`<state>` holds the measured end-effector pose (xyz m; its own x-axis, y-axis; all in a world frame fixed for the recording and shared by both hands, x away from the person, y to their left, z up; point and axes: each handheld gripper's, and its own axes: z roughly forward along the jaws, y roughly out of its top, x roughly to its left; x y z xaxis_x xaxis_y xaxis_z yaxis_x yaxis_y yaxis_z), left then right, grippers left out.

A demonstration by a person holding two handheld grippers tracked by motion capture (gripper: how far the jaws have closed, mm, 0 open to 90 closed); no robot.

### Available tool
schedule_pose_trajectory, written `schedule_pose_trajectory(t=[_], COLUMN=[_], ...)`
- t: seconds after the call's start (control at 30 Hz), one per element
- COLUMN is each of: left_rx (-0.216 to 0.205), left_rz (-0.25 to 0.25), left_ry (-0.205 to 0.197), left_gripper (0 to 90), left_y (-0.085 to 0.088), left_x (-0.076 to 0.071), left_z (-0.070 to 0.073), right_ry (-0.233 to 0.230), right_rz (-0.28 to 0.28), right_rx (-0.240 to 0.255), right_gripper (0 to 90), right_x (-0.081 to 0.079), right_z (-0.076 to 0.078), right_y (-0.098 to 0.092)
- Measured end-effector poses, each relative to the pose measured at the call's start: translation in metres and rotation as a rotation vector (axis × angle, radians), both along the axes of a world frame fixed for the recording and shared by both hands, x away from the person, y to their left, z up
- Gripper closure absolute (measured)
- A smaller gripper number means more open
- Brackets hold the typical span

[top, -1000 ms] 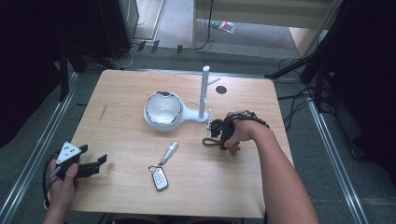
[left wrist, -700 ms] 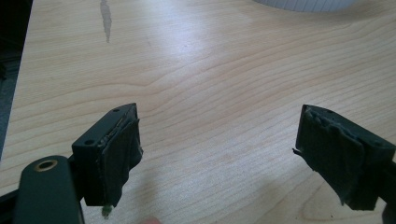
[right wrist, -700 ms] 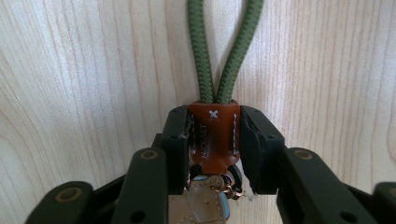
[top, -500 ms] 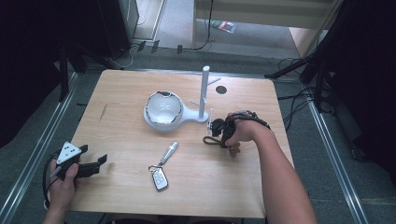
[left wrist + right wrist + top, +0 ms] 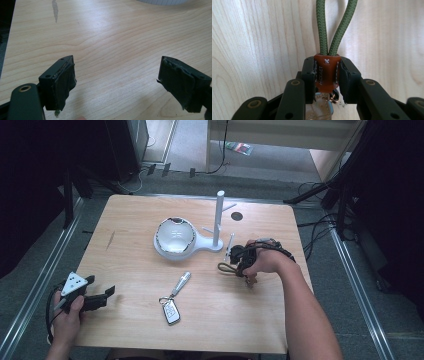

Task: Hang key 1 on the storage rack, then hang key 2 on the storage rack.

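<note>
Right tool [image 5: 327,75]: jaws have just been closing and now clamp the brown leather tab [image 5: 326,72] of a green cord keychain [image 5: 231,268] lying on the bench [image 5: 130,265] beside the white stand [image 5: 218,222]. Left tool [image 5: 125,82]: open, idle. Risk: the narrow tab may slip free on lifting; the loop may snag the stand's pegs.

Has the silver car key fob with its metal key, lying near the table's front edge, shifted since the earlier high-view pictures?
No. The car key fob lies at the same spot below the white bowl-and-post stand as before.
</note>
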<state>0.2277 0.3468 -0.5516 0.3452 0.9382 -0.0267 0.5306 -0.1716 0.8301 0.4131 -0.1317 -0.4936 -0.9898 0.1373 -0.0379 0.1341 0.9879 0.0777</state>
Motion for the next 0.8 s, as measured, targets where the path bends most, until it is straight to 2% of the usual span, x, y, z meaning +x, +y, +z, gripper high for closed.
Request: schedule_pose_trajectory(t=[0.03, 0.2, 0.4, 0.53, 0.8], left_rx=[0.001, -0.002, 0.000, 0.002, 0.002], left_rz=[0.000, -0.003, 0.002, 0.005, 0.005], left_ry=[-0.005, 0.003, 0.004, 0.005, 0.004], left_gripper=[14.7, 14.7, 14.7, 14.7, 14.6], left_y=[0.000, 0.000, 0.000, 0.000, 0.000], left_x=[0.000, 0.000, 0.000, 0.001, 0.001], left_z=[0.000, 0.000, 0.000, 0.000, 0.000], right_ry=[-0.009, -0.053, -0.094, -0.124, -0.182], right_rz=[0.016, 0.004, -0.031, -0.057, -0.072], right_rx=[0.017, 0.111, 0.208, 0.304, 0.417], right_gripper=[69.4, 69.4, 69.4, 69.4, 69.3], right_x=[0.001, -0.001, -0.004, -0.007, -0.015], right_z=[0.002, 0.019, 0.038, 0.054, 0.077], right_y=[-0.001, -0.008, -0.018, -0.026, -0.035])
